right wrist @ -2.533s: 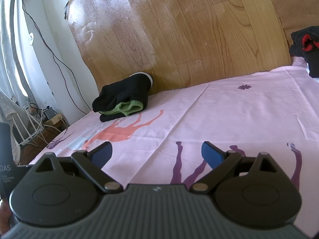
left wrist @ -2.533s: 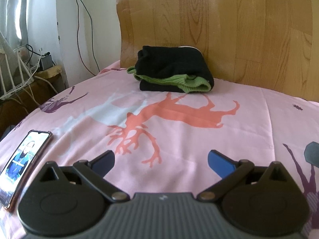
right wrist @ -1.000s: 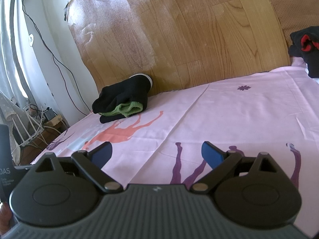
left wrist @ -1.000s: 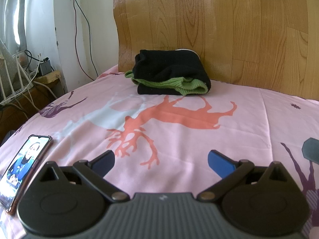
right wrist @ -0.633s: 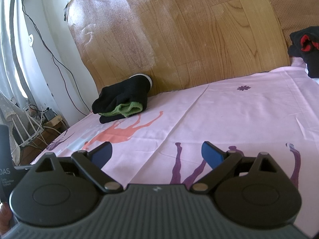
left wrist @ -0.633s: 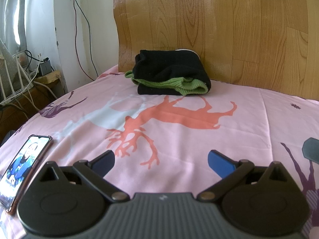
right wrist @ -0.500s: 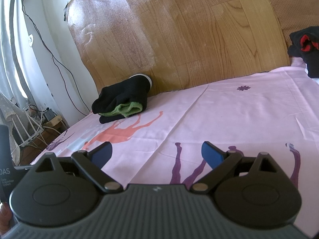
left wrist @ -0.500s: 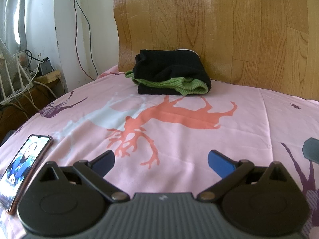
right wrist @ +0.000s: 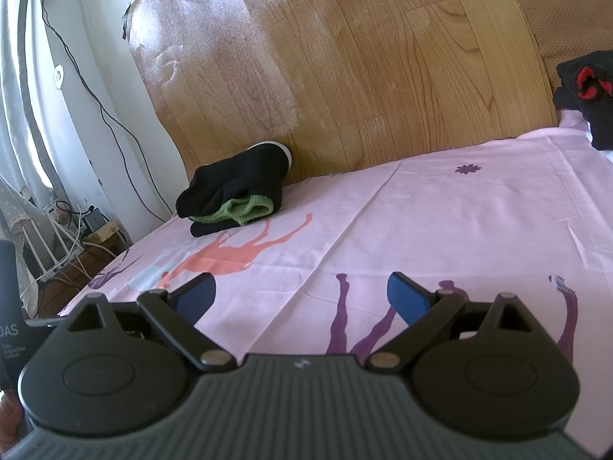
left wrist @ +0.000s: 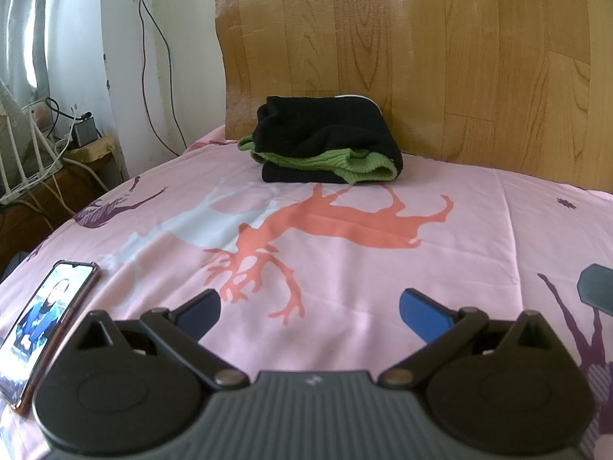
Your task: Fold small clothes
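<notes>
Since 2.5 s ago I'm holding my left gripper (left wrist: 309, 312) a bit higher and tilted down, so the phone (left wrist: 46, 322) is sitting slightly further up the left wrist view; over the last sec nothing is shifting, and the right wrist view is looking the same throughout. Going left to right: cables and a white rack (left wrist: 34, 161) are crowding the corner by the wall, w/ a small dark box (left wrist: 85, 133) on a wooden block. Phone is lying flat on the pink sheet (left wrist: 479, 222) at the near left edge, screen lit. My left gripper is hanging just over the sheet w/ both blue pads (left wrist: 421, 314) spread wide apart and gripping nothing. Folded clothes (left wrist: 325, 142), black w/ a green knit layer poking out at the front, are sitting in a stack at the far end of the bed, right up against the wood-grain board (left wrist: 440, 57), beyond the orange deer print (left wrist: 337, 226). My right gripper (right wrist: 302, 299) is likewise spread wide and empty, over the purple prints, and its cam is seeing the same stack (right wrist: 233, 199) far off to the left. At far right, another black garment w/ red bits (right wrist: 586, 92) is lying by a brown cushion (right wrist: 563, 11), well apart from the stack.
</notes>
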Action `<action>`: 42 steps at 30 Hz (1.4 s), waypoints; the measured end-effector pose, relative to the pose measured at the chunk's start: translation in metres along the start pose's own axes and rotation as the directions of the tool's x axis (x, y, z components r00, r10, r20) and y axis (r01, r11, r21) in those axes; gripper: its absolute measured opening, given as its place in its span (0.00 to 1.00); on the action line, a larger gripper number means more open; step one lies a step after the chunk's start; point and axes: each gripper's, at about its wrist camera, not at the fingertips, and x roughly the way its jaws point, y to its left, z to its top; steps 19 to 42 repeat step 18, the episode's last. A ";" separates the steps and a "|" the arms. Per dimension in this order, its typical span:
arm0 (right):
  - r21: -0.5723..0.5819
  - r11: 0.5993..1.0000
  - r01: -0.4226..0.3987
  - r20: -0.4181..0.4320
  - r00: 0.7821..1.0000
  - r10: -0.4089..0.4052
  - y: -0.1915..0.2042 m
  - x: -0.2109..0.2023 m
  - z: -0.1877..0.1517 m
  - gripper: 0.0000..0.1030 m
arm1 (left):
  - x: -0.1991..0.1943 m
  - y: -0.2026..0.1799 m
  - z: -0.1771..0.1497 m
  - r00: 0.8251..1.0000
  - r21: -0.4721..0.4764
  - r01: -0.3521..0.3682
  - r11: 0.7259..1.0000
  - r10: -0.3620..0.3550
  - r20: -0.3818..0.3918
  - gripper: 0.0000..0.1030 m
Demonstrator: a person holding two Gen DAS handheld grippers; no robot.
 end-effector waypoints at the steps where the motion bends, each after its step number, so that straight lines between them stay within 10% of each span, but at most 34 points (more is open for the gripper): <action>1: 0.000 1.000 0.000 0.000 1.000 0.000 0.000 0.000 0.000 0.95 | 0.000 0.000 0.000 1.000 0.000 0.000 1.000 0.000 0.000 1.00; 42: -0.004 1.000 -0.003 0.002 1.000 0.003 -0.002 0.000 -0.001 0.95 | -0.005 -0.005 -0.002 0.999 0.030 0.018 0.999 -0.019 0.041 1.00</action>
